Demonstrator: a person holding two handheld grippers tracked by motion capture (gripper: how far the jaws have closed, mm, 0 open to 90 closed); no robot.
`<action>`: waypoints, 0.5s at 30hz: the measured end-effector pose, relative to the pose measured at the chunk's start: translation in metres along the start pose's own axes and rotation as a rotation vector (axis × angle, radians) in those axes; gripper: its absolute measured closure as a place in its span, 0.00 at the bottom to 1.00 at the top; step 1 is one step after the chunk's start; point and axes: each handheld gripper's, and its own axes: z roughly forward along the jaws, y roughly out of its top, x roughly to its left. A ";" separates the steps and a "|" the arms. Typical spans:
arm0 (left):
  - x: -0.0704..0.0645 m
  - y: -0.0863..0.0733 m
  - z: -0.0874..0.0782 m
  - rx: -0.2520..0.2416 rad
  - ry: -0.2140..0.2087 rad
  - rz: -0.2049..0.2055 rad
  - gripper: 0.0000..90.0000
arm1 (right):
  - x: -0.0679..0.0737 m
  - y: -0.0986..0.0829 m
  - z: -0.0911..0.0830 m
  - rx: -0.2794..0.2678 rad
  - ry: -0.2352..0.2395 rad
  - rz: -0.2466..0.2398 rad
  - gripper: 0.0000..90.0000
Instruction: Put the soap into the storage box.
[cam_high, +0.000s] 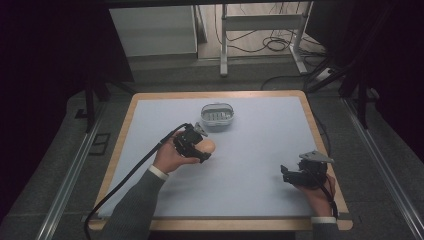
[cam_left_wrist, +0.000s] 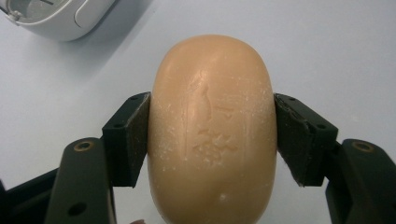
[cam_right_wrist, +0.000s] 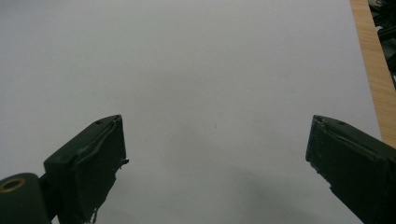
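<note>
A tan oval bar of soap (cam_left_wrist: 212, 126) with a stamped mark sits between the jaws of my left gripper (cam_left_wrist: 212, 137), which is shut on its two long sides. From above, the soap (cam_high: 206, 146) and left gripper (cam_high: 196, 146) are near the middle of the white mat, just short of a white soap dish (cam_high: 218, 115) with a ribbed inside. A corner of that dish (cam_left_wrist: 56, 16) appears at the upper left of the left gripper view. My right gripper (cam_high: 290, 174) rests at the right front of the mat. Its jaws (cam_right_wrist: 217, 158) stand wide open over bare mat.
The white mat (cam_high: 250, 150) lies on a wooden table (cam_high: 325, 150) whose edge (cam_right_wrist: 376, 70) runs close to my right gripper. A cable (cam_high: 130, 175) trails from the left gripper off the front left. Beyond the table are a metal frame (cam_high: 260, 30) and floor cables.
</note>
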 end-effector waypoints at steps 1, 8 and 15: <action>0.001 0.000 0.000 0.001 0.000 0.003 0.36 | 0.000 0.000 0.000 0.000 0.000 0.000 0.05; 0.006 0.000 0.001 0.001 0.005 -0.011 0.36 | 0.000 0.000 0.001 0.002 -0.002 -0.001 0.05; 0.010 0.001 0.002 0.008 0.005 -0.018 0.36 | 0.000 0.000 0.000 0.002 -0.002 -0.001 0.05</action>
